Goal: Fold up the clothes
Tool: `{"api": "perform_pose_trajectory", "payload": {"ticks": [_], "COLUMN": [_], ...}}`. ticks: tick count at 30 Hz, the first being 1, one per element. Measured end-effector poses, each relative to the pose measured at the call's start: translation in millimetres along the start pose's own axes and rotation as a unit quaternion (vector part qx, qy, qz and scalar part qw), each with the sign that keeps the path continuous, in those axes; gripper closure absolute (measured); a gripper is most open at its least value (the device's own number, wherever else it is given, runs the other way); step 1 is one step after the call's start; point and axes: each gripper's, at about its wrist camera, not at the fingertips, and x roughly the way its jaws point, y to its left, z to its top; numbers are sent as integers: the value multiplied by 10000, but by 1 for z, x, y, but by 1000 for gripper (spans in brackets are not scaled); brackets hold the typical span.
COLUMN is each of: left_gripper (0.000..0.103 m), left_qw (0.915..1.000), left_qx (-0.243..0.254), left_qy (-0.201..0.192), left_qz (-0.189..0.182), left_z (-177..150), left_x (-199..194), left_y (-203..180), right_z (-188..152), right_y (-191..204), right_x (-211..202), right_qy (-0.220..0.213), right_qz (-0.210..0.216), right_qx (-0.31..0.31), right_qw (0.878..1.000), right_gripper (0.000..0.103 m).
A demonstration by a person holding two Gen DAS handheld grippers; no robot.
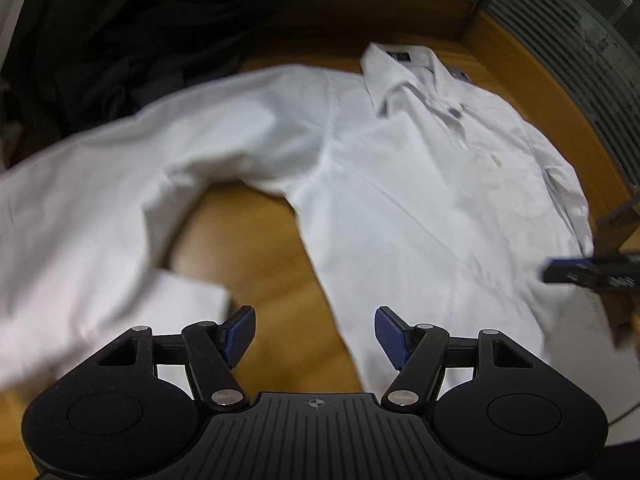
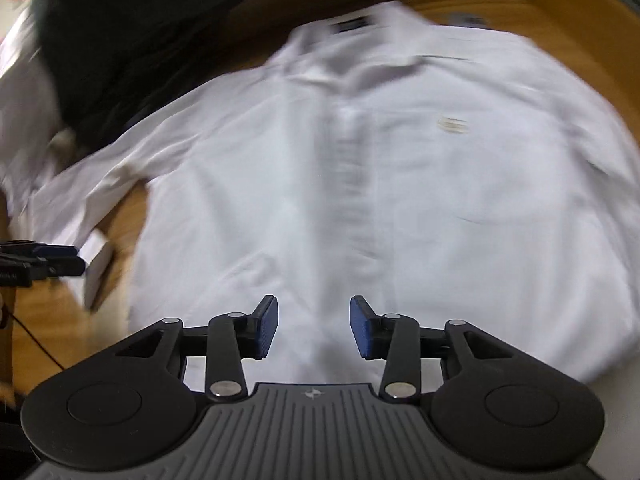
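A white collared shirt (image 1: 420,184) lies front up on a wooden table (image 1: 256,248), collar (image 1: 404,76) at the far side. One long sleeve (image 1: 100,184) stretches left and bends back, its cuff (image 1: 188,300) near my left gripper (image 1: 315,332), which is open and empty above bare wood between sleeve and shirt body. My right gripper (image 2: 313,328) is open and empty above the shirt (image 2: 360,184) near its button placket (image 2: 352,160) and hem. The right gripper also shows at the right edge of the left wrist view (image 1: 580,272); the left gripper shows at the left edge of the right wrist view (image 2: 44,262).
A pile of dark clothes (image 1: 120,40) lies at the far left of the table, also seen in the right wrist view (image 2: 132,28). A grey ribbed panel (image 1: 568,40) stands behind the table's curved far edge. A thin cable (image 2: 32,336) hangs at the left.
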Motion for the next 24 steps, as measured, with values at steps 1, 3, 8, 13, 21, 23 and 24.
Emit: {"api": "perform_pose_trajectory", "payload": {"ticks": [1, 3, 8, 13, 21, 23, 24], "left_gripper": [34, 34, 34, 34, 34, 34, 34], "left_qw": [10000, 9998, 9993, 9981, 9943, 9926, 9916], "left_qx": [-56, -82, 45, 209, 724, 902, 1007], "left_qy": [58, 166, 308, 420, 614, 619, 607], "left_qz": [-28, -53, -207, -391, -476, -519, -546], "left_z": [-6, -17, -33, -44, -42, -40, -39], "left_x": [2, 8, 14, 10, 0, -2, -3], "left_y": [-6, -19, -46, -60, -45, -38, -36], "right_z": [4, 13, 19, 17, 14, 8, 4], "right_y": [6, 18, 39, 55, 59, 60, 60], "right_x": [8, 24, 56, 70, 65, 51, 40], "right_qy": [59, 148, 395, 454, 168, 18, -71], "right_qz": [50, 101, -131, -359, -647, -685, -716], "right_qx": [-158, -488, -1241, -1651, -1340, -1141, -1040], "right_qw": [9998, 9986, 9914, 9846, 9887, 9911, 9920], "right_gripper": [58, 57, 47, 46, 102, 102, 102]}}
